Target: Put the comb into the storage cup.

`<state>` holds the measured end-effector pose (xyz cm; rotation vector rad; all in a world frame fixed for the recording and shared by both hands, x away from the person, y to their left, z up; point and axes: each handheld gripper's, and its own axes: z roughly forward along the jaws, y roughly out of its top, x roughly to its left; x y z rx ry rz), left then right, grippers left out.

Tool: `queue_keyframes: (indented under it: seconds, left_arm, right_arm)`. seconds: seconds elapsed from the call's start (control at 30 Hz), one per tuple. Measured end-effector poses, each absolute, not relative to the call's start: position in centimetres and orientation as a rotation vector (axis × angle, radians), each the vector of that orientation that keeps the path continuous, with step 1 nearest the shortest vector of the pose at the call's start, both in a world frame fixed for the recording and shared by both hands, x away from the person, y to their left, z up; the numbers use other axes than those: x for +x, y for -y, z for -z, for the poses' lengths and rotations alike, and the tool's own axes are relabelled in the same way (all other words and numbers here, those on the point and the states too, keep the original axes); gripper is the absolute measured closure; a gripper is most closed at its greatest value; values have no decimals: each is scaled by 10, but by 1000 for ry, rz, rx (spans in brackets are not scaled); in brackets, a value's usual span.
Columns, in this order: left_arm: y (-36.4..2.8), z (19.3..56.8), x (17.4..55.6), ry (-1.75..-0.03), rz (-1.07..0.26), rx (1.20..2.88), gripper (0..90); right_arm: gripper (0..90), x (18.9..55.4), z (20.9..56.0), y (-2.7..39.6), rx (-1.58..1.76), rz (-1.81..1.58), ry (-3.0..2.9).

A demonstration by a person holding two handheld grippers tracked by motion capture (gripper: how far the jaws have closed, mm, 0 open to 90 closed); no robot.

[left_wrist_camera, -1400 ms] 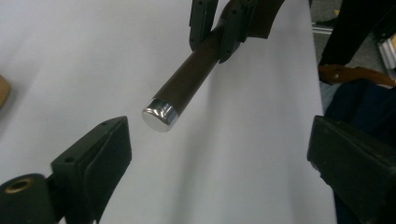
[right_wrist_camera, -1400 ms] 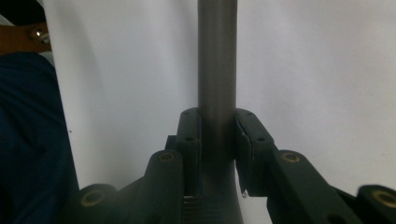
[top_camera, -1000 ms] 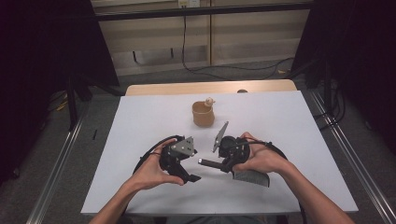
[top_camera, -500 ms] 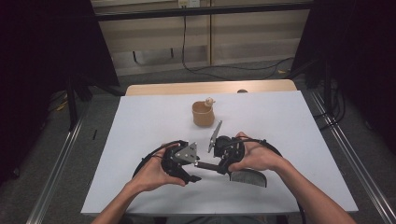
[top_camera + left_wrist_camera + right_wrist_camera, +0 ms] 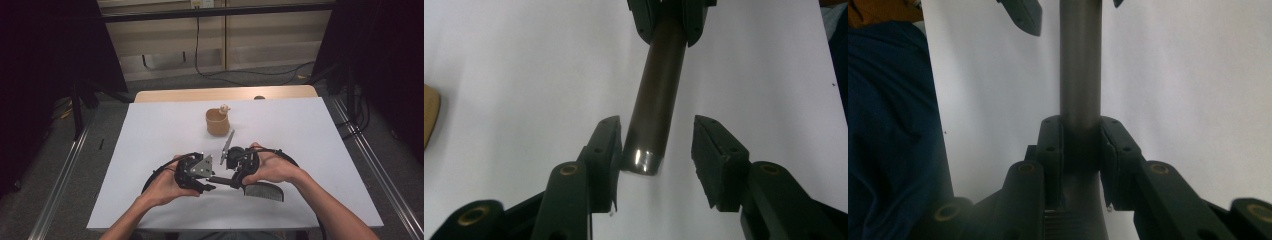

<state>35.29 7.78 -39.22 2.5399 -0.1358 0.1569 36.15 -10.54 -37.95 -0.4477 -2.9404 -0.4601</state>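
The right gripper point(image 5: 1080, 150) is clamped on a dark handle point(image 5: 1079, 65), holding it level above the white table point(image 5: 150, 130) for a handover. The left gripper point(image 5: 654, 150) has just been closing around the handle's free end point(image 5: 644, 160), one pad touching, the other apart. The tool's wide mesh-like head point(image 5: 265, 191) is half hidden by the hand; a tan cup point(image 5: 217, 122) stands beyond.

— How many grippers do you count?
— Two: the left gripper point(image 5: 211, 185) and the right gripper point(image 5: 231, 181), facing each other at about six o'clock on the table point(image 5: 150, 130).
— And the other things?
— One comb point(image 5: 263, 191) with a dark handle point(image 5: 656, 100), held between them. One tan cup point(image 5: 217, 122) toward twelve o'clock, with one small figure point(image 5: 225, 108) on its rim.
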Motion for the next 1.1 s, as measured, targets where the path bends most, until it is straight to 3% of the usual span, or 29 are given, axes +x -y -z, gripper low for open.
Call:
queue_keyframes:
  seconds: [0.5, 1.1]
  left_arm:
    - [-77, 394, 351, 183, -175, 2551, 666]
    - [-79, 394, 353, 161, -138, 2555, 681]
  right_arm:
    - [727, 362, 379, 101, -423, 479, 2914]
    - [727, 364, 380, 97, -383, 503, 2905]
